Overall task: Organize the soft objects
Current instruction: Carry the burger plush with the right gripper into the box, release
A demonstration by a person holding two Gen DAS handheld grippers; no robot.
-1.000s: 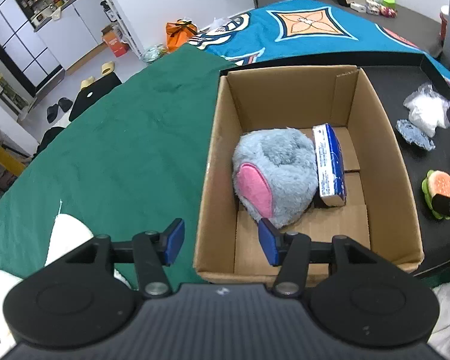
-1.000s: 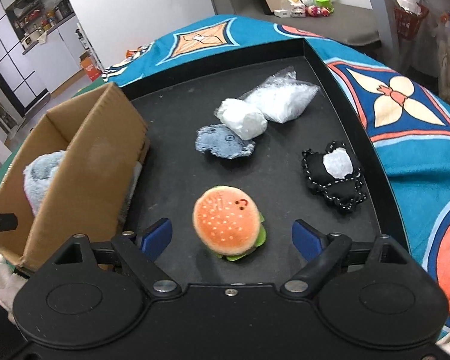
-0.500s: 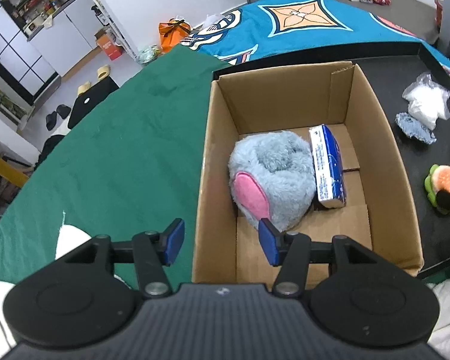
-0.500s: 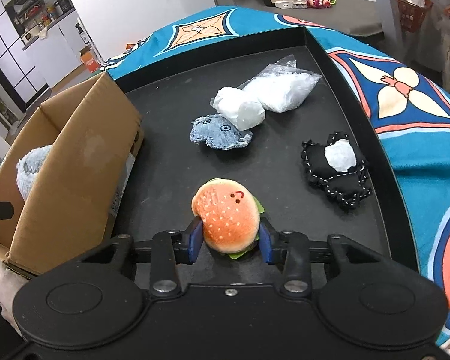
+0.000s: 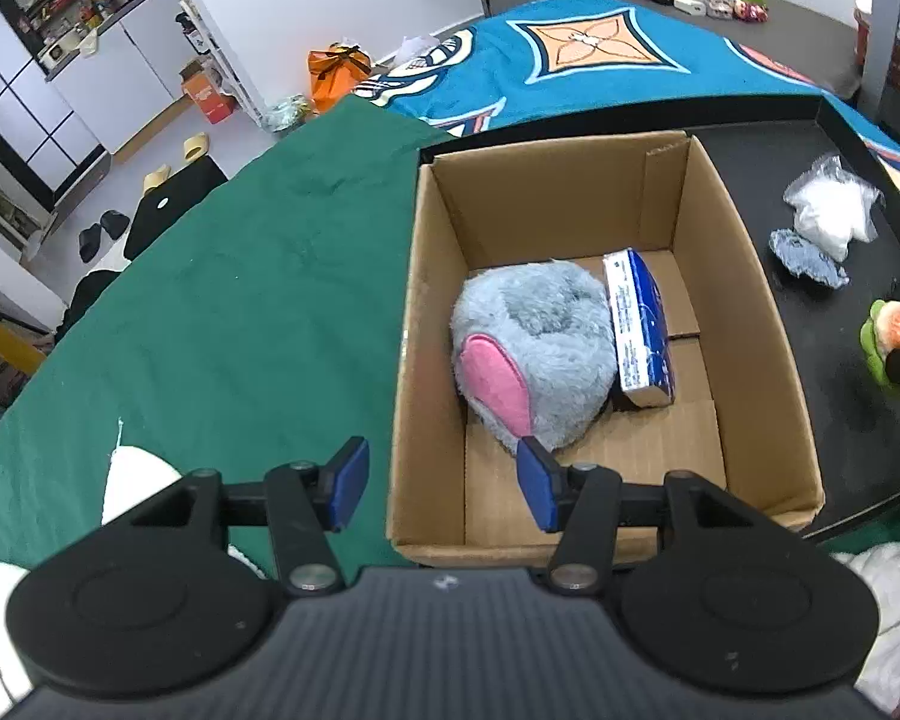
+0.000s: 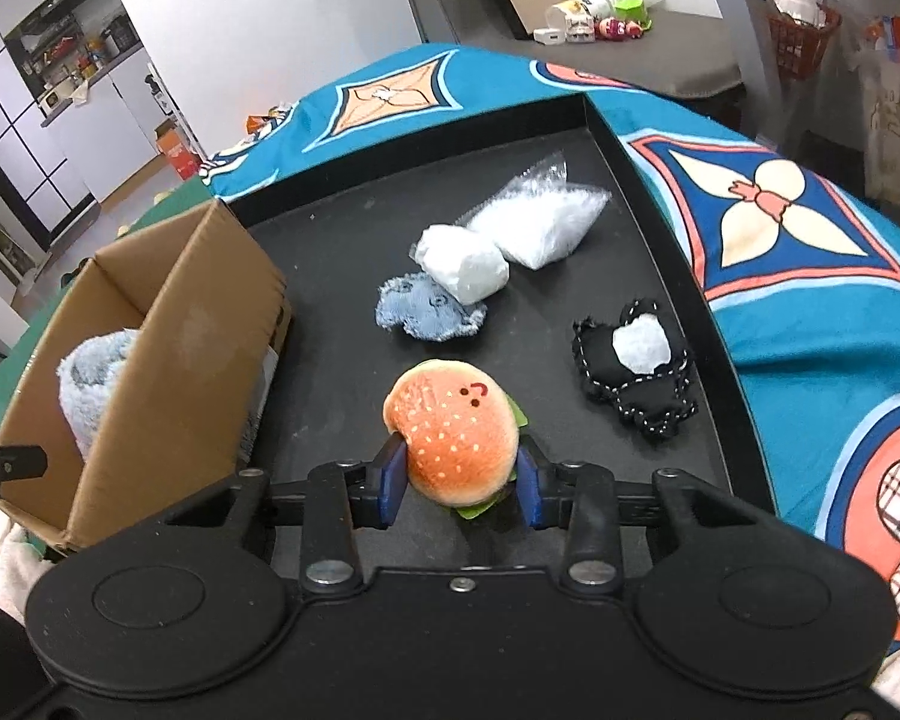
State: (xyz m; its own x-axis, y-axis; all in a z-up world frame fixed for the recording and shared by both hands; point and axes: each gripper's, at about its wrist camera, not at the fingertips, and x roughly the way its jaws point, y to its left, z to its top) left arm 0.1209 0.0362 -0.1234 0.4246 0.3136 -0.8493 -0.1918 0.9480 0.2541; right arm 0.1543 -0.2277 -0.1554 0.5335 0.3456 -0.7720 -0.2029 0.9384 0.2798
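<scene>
- My right gripper (image 6: 459, 489) is pinching the plush burger (image 6: 453, 429): both blue pads are pressing into its bun from either side, and the toy is bulging up between them.
- The burger is sitting low over the black tray (image 6: 342, 360), with its green lettuce edge peeking out under my right-hand pad.
- Ahead of my right fingers, a blue denim scrap (image 6: 429, 315) is lying on the tray, touching a white wrapped bundle (image 6: 465, 264) just beyond it.
- A clear bag of white stuffing (image 6: 537, 225) is lying farther ahead still, against that bundle.
- Ahead and to the right of my right fingers, a black stitched pouch (image 6: 636, 363) with a white patch is resting apart from the others.
- To the left of my right fingers, the cardboard box (image 6: 174, 360) is standing open on the tray.
- My left gripper (image 5: 444, 483) is staying half spread, holding nothing; the near left corner of the box wall is showing between the pads.
- I am hovering my left fingers over the near edge of the box, one pad outside above the green cloth (image 5: 240, 300), the other inside.
- Just ahead of my inner left pad, a grey fluffy plush (image 5: 531, 354) with a pink ear is lying in the box.
- A blue and white packet (image 5: 639, 330) is leaning against the far side of that plush.
</scene>
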